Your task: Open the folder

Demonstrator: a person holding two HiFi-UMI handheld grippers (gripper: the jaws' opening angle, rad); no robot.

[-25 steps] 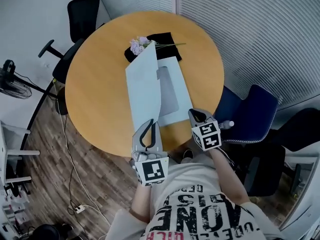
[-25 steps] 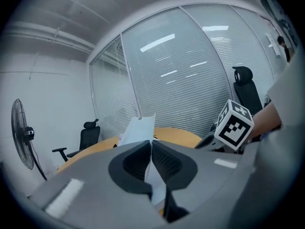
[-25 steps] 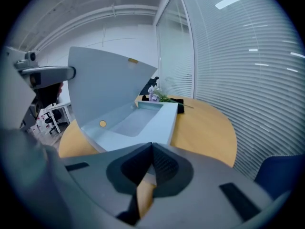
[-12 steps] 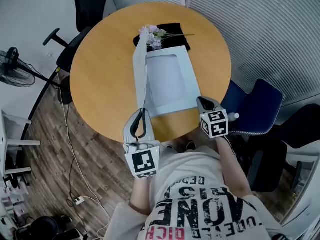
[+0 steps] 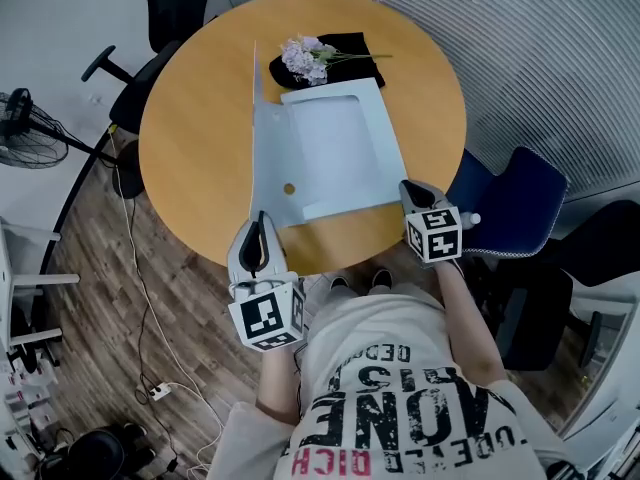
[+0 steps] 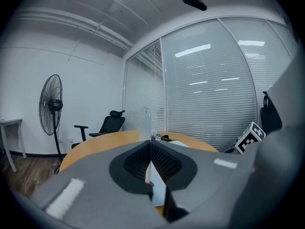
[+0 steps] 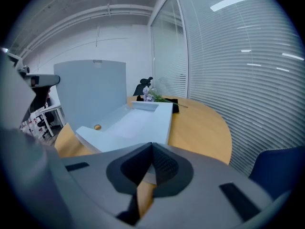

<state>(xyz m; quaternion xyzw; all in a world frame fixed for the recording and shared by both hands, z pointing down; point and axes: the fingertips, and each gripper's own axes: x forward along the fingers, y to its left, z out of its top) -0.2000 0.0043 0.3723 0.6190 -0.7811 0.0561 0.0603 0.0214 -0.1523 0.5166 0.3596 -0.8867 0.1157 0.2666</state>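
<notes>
The only writing to read is on your shirt point(image 5: 400, 408): big block letters seen upside down from the head view, of which "ONE" and, in red near the bottom edge, "RICH" can be made out. The marker cube point(image 5: 268, 318) on your left tool and its twin point(image 5: 437, 236) on the right show only black-and-white square patterns. The folder point(image 5: 335, 158) carries no label that can be read.

Your left gripper point(image 5: 258, 246) is off the table's point(image 5: 200, 138) near edge, pointing almost level. Its jaws are pressed together on the thin edge of the folder's cover point(image 7: 90, 92), which runs edge-on between the pads in the left gripper view. That cover stands lifted, nearly upright over the table.

Your right gripper point(image 5: 415, 192) sits at the table's near right edge, angled down. Its jaws are closed too, pinching the near corner of the folder's back panel against the table.

The pale blue-grey folder lies in the middle of the table, its back panel flat on the wood. At the table's far side a bunch of pale flowers point(image 5: 305, 58) rests on a black cloth point(image 5: 345, 53), just beside the folder's far edge.
</notes>
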